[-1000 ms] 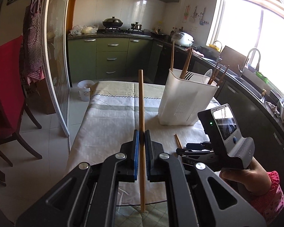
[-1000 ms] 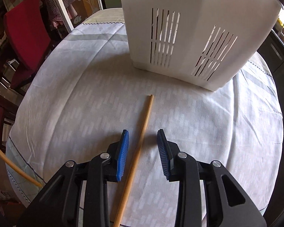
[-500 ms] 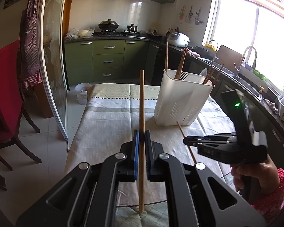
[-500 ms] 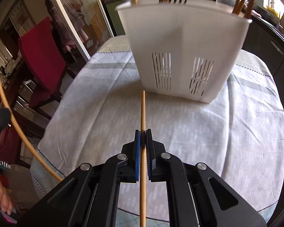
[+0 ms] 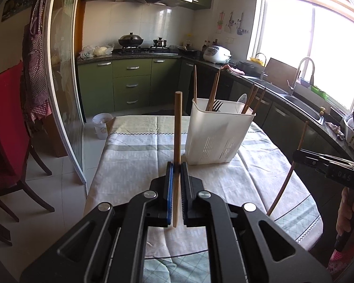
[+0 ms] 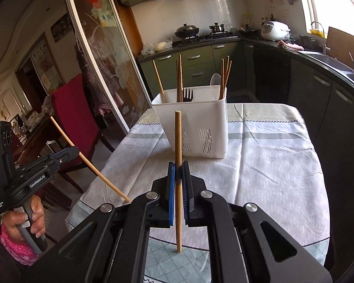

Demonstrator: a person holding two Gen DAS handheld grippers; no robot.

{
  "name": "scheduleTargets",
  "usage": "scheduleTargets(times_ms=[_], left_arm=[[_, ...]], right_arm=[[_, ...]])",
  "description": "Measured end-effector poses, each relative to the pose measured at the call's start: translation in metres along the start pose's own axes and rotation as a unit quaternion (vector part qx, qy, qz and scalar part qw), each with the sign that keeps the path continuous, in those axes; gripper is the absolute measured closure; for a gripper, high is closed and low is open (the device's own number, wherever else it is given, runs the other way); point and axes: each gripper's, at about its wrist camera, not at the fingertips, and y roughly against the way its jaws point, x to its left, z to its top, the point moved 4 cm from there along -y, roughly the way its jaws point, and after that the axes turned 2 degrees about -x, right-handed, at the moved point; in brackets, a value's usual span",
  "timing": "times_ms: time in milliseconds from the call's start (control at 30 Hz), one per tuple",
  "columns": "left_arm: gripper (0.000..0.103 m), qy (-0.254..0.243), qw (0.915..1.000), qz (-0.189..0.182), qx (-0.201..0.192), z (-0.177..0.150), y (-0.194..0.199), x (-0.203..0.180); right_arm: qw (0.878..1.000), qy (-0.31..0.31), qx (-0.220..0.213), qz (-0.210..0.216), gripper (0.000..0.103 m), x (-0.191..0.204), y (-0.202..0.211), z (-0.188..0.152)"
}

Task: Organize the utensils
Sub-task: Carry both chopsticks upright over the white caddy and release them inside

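**Two chopsticks held clear of the table, holder ahead**

One chopstick (image 5: 177, 155) stands pinched in the left gripper (image 5: 176, 172); a second chopstick (image 6: 178, 165) is pinched in the right gripper (image 6: 178, 174). Both sit upright, likely for dropping into the white holder (image 6: 200, 122) on the tablecloth (image 6: 271, 165), which already holds chopsticks and a fork.

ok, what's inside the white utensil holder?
The white utensil holder has several wooden chopsticks, a black fork and a pale spoon standing in it. Its walls hide their lower ends and the bottom.
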Motion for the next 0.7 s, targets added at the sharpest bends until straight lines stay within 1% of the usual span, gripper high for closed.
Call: scheduleTargets(times_ms=[133, 300, 433, 600, 700], left_arm=[[0.097, -0.007, 1.0, -0.004, 0.0, 0.005, 0.0, -0.009], [0.097, -0.019, 0.9997, -0.012, -0.009, 0.012, 0.004, -0.02], [0.097, -0.022, 0.9993, -0.029, -0.007, 0.024, 0.005, -0.03], [0.097, -0.033, 0.9981, -0.051, -0.01, 0.052, 0.007, -0.047], [0.097, -0.046, 0.997, -0.056, -0.028, 0.078, 0.011, -0.06]], right_arm=[[1.0, 0.006, -0.011, 0.002, 0.096, -0.002, 0.015, 0.003], [1.0, 0.009, -0.02, -0.001, 0.096, -0.002, 0.018, 0.009], [1.0, 0.01, -0.022, 0.005, 0.096, -0.002, 0.021, 0.021], [0.999, 0.018, -0.032, 0.017, 0.096, 0.0, 0.034, 0.045], [0.998, 0.024, -0.048, 0.022, 0.096, 0.002, 0.049, 0.066]])
